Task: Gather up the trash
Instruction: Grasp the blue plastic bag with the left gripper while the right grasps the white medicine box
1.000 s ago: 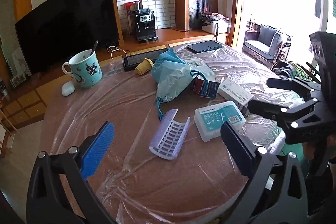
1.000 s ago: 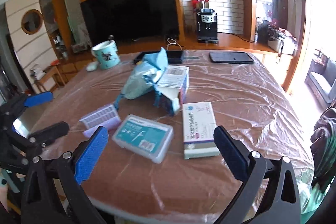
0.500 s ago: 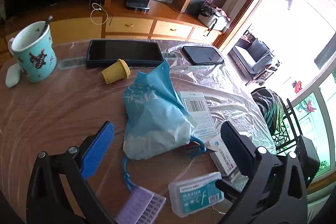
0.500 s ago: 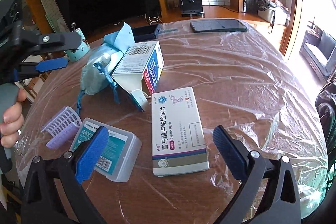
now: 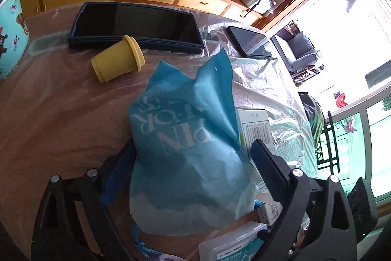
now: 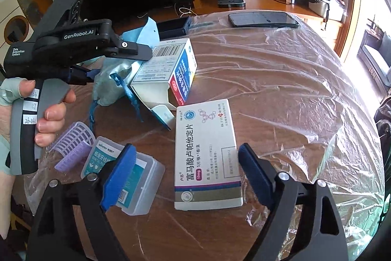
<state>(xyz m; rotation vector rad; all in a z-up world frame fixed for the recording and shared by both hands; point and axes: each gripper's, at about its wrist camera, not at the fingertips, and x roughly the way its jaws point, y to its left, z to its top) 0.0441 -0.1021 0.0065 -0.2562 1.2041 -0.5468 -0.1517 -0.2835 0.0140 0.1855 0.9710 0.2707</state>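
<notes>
A blue drawstring bag [image 5: 188, 151] lies on the plastic-covered round table [image 6: 281, 80]. My left gripper [image 5: 193, 168] is open with its jaws on either side of the bag. In the right wrist view the bag [image 6: 110, 87] shows under the left gripper [image 6: 114, 60]. My right gripper [image 6: 183, 168] is open, low over a white medicine box [image 6: 205, 153], its jaws on either side of the box's near end. An opened white and blue box [image 6: 166, 70] leans on the bag.
A clear floss case [image 6: 132, 175] and a purple hair roller [image 6: 73, 141] lie at the left. A yellow cup [image 5: 117, 61] on its side, a dark tablet [image 5: 136, 26], a phone [image 6: 264, 18] and a teal mug [image 5: 9, 31] stand farther back.
My left gripper has moved forward and down, so its jaws now straddle the blue bag. My right gripper has dropped closer to the white medicine box.
</notes>
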